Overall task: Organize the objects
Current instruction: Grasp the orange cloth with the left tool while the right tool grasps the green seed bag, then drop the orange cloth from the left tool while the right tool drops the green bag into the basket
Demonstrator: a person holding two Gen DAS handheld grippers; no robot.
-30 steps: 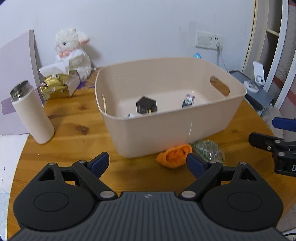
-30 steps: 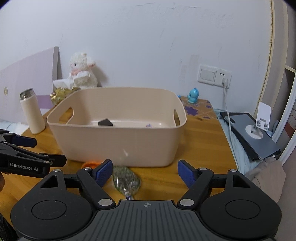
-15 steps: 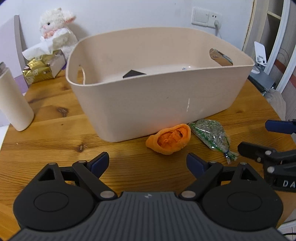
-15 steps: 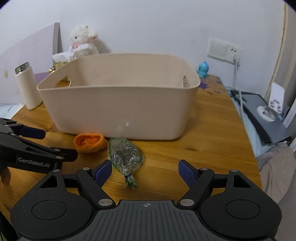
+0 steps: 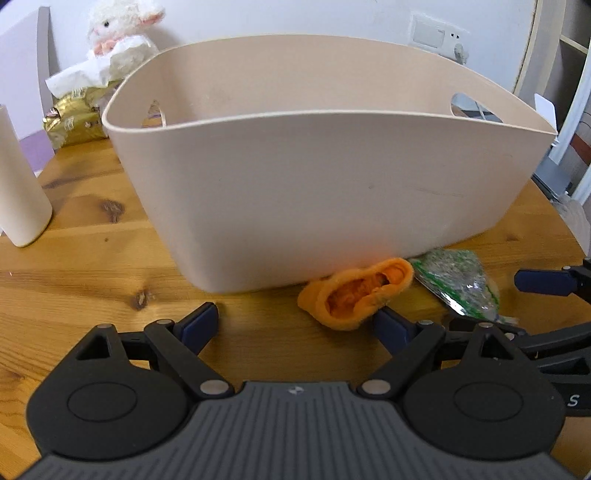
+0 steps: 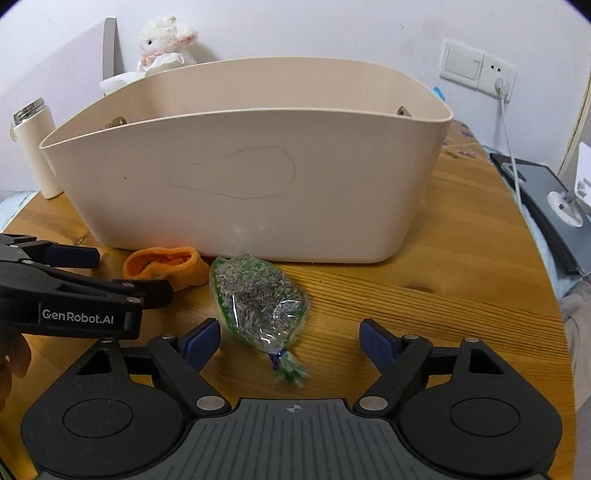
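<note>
A beige plastic basket (image 5: 314,177) stands on the round wooden table; its inside is hidden from this low angle. In front of its near wall lie an orange fabric piece (image 5: 356,293) and a clear bag of green-grey bits (image 5: 458,280), side by side. My left gripper (image 5: 295,326) is open low over the table, its right finger close beside the orange piece. My right gripper (image 6: 290,339) is open, and the bag (image 6: 255,299) lies between its fingers with the tied end nearest. The orange piece (image 6: 166,267) sits left of the bag, between the left gripper's fingers (image 6: 147,293).
A white flask (image 5: 18,192) stands at the left. A plush lamb (image 5: 122,33) and a gold tissue pack (image 5: 74,118) sit behind the basket. A grey device (image 6: 546,199) with a cable lies off the table's right edge. A wall socket (image 6: 476,70) is behind.
Both grippers have dropped lower and come closer to the two items in front of the basket. The basket's contents have gone out of sight behind its wall.
</note>
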